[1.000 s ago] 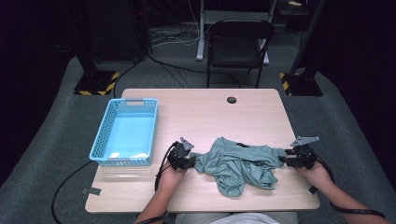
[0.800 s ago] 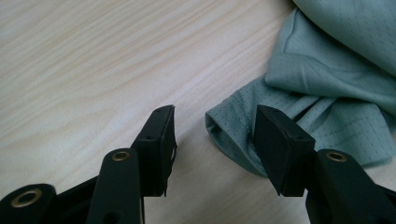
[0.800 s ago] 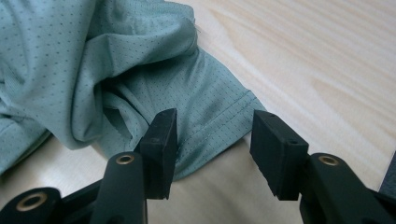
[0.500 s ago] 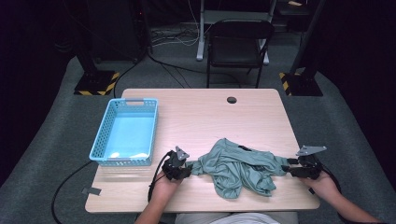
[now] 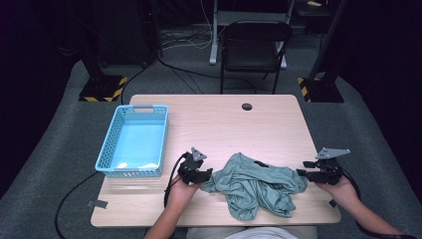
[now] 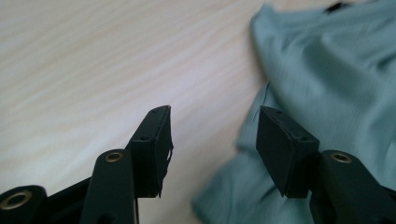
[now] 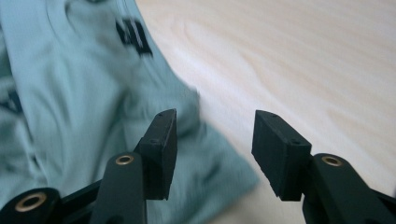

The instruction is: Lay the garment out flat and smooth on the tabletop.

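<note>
Crumpled pale green T-shirt (image 5: pixel 256 185) on the near part of the light wooden table (image 5: pixel 219 124), between the two hands, dark print on the cloth in the right gripper view (image 7: pixel 133 35). Left gripper (image 5: pixel 205 176) at the garment's left edge, jaws spread and just now widened, nothing pinched; in the left gripper view (image 6: pixel 212 130) bare wood and the cloth's hem under the gap, right pad (image 6: pixel 280 140) above the fabric. Right gripper (image 5: pixel 300 173) at the shirt's right edge, jaws likewise parted, nothing gripped; in its own view (image 7: pixel 212 128) a corner of cloth below the gap, left pad (image 7: pixel 161 140) over the fabric. Light blue plastic basket (image 5: pixel 107 159) well apart, at the table's left edge
</note>
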{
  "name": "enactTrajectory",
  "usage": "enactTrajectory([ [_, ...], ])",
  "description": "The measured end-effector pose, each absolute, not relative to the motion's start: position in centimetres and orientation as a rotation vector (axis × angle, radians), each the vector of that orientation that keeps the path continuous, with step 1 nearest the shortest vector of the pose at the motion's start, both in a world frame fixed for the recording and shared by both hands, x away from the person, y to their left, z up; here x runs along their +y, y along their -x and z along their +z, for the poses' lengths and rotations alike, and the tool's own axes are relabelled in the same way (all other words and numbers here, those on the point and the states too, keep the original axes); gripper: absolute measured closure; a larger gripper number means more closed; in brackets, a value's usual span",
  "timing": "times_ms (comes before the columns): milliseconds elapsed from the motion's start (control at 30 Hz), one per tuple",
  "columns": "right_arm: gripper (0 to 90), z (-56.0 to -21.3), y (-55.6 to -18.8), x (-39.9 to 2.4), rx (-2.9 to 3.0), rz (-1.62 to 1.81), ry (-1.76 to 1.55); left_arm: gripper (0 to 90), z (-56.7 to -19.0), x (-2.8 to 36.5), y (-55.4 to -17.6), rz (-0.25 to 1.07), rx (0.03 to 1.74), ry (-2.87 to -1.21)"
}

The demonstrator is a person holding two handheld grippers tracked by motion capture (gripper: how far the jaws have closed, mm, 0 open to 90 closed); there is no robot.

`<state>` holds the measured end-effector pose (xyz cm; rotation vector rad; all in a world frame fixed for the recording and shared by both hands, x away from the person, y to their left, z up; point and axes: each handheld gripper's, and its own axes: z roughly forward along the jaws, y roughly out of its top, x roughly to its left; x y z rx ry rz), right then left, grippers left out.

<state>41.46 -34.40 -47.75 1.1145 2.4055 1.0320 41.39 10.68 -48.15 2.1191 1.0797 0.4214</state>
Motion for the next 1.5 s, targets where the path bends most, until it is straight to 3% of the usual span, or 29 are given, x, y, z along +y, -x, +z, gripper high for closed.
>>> enactTrajectory([
  [367,49.3,-50.1,-43.2,-32.5,2.472,1.152,-1.255,44.6,-49.8,5.3,-44.1,0.285,1.01,-2.16],
  [533,67.3,-50.5,-43.1,-32.4,2.517,1.161,-1.25,52.2,-50.9,4.9,-44.7,0.254,1.013,-2.189],
  [633,80.4,-50.3,-43.1,-32.2,2.529,1.198,-1.233,65.5,-51.1,4.8,-44.6,0.233,0.977,-2.192],
  [700,83.6,-50.0,-43.0,-32.1,2.532,1.212,-1.191,74.5,-51.1,4.8,-44.5,0.234,0.955,-2.206],
  [767,84.3,-49.5,-43.0,-32.0,2.524,1.204,-1.157,81.9,-50.8,4.9,-44.3,0.256,0.94,-2.21],
  [833,84.5,-48.8,-43.0,-32.0,2.505,1.207,-1.127,83.8,-50.2,5.2,-44.1,0.273,0.942,-2.189],
  [1300,85.0,-40.8,-44.1,-32.6,2.258,1.289,-0.942,84.7,-41.8,9.0,-42.7,0.604,0.881,-1.984],
  [1500,84.4,-38.9,-44.9,-31.1,2.122,1.369,-0.899,84.7,-40.9,8.9,-43.2,0.731,0.927,-1.896],
])
